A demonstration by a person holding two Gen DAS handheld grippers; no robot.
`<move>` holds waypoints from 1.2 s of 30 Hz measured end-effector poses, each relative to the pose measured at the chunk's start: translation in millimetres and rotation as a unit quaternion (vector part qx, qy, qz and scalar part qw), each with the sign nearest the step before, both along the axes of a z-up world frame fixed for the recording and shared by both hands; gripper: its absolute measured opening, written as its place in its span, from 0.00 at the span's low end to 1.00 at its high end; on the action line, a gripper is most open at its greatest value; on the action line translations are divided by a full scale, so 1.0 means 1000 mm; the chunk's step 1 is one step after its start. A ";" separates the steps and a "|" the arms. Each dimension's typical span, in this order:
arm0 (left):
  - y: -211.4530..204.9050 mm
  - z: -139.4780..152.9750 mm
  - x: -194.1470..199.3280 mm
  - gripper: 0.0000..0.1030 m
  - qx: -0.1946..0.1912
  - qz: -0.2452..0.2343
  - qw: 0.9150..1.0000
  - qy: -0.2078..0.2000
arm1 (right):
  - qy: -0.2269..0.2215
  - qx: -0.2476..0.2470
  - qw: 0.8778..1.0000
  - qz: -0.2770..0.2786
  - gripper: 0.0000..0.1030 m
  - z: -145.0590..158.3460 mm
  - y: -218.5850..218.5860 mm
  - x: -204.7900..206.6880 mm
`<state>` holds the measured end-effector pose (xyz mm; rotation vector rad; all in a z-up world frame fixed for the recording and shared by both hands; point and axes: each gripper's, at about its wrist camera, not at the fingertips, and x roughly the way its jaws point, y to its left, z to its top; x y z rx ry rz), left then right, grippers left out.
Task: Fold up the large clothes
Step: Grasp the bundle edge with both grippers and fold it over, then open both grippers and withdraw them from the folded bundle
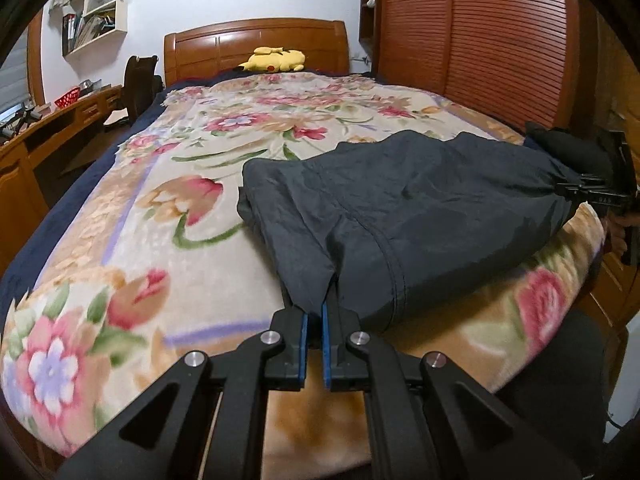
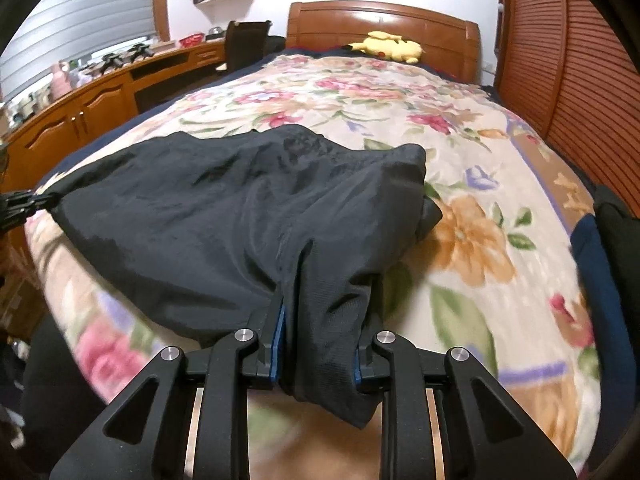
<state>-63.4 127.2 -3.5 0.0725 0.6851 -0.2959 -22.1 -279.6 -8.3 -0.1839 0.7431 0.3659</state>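
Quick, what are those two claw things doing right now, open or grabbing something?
Left gripper: shut on a thin edge of the dark garment.
Right gripper: shut on a thicker bunch of the same garment.

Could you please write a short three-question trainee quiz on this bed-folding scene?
1. True or false: the left hand-held gripper is shut on an edge of the dark garment.
2. What does the garment lie on? A) a bare wooden floor B) the floral blanket C) a desk
3. Fill in: the yellow plush toy rests by the wooden ____ at the far end of the bed.

Key:
1. True; the right hand-held gripper also clamps a thicker bunch of the same garment.
2. B
3. headboard
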 end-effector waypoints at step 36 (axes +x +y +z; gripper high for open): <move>-0.009 -0.019 -0.026 0.52 -0.009 0.077 0.997 -0.002 | -0.074 0.006 0.997 0.020 0.75 -0.006 0.104 -0.018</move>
